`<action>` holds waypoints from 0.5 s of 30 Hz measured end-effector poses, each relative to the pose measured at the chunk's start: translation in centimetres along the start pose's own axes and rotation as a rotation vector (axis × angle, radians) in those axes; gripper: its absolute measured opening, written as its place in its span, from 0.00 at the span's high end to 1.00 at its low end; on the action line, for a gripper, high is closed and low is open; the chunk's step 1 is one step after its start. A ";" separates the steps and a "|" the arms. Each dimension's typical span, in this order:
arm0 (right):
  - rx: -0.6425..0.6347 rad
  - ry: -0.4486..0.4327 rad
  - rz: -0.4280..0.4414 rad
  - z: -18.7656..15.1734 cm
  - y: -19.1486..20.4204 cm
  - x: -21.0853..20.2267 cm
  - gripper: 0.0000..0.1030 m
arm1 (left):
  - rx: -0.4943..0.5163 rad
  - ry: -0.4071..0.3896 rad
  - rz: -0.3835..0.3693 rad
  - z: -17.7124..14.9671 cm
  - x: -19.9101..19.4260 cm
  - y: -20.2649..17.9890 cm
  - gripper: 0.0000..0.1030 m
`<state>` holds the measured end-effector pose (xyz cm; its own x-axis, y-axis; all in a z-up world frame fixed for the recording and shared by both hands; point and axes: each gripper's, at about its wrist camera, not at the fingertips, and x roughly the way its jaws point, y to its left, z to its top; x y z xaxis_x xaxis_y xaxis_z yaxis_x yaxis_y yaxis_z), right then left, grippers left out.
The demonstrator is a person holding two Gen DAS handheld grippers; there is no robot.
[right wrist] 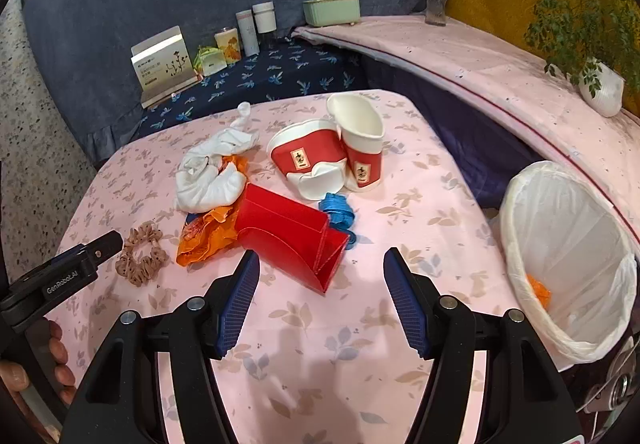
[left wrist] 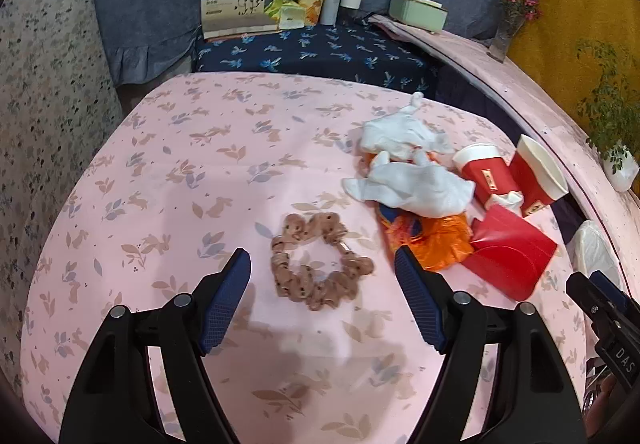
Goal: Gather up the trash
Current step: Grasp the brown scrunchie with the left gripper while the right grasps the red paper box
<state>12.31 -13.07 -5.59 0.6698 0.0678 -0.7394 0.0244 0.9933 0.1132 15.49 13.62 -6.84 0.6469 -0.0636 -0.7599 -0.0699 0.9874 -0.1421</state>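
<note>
"GenRobot.AI" on left gripper (right wrist: 72, 276) (right: "DAS").

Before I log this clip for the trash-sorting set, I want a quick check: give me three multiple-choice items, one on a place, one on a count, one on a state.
1. Where does the white-lined trash bin stand?
A. at the right edge of the pink leaf-print tablecloth
B. on the dark blue cloth at the back
C. under the grey blanket

2. How many red-and-white paper cups lie on the cloth?
A. one
B. two
C. four

3. What is between the fingers of the right gripper?
A. the flattened red paper box
B. the brown fabric scrunchie
C. nothing, it is open

Answers:
1 A: the bin sits beside the pink cloth's right edge.
2 B: two cups lie side by side.
3 C: only bare cloth shows between the fingers, the box just ahead.
</note>
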 end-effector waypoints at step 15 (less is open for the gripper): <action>-0.005 0.070 0.001 0.4 1.6 5.2 0.40 | -0.029 0.101 -0.031 -0.3 5.0 2.0 0.43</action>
<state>16.18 -11.14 -8.98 0.6162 0.0747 -0.7840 0.0204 0.9936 0.1107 18.34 15.22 -11.14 0.5693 -0.1100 -0.8147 -0.0742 0.9801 -0.1842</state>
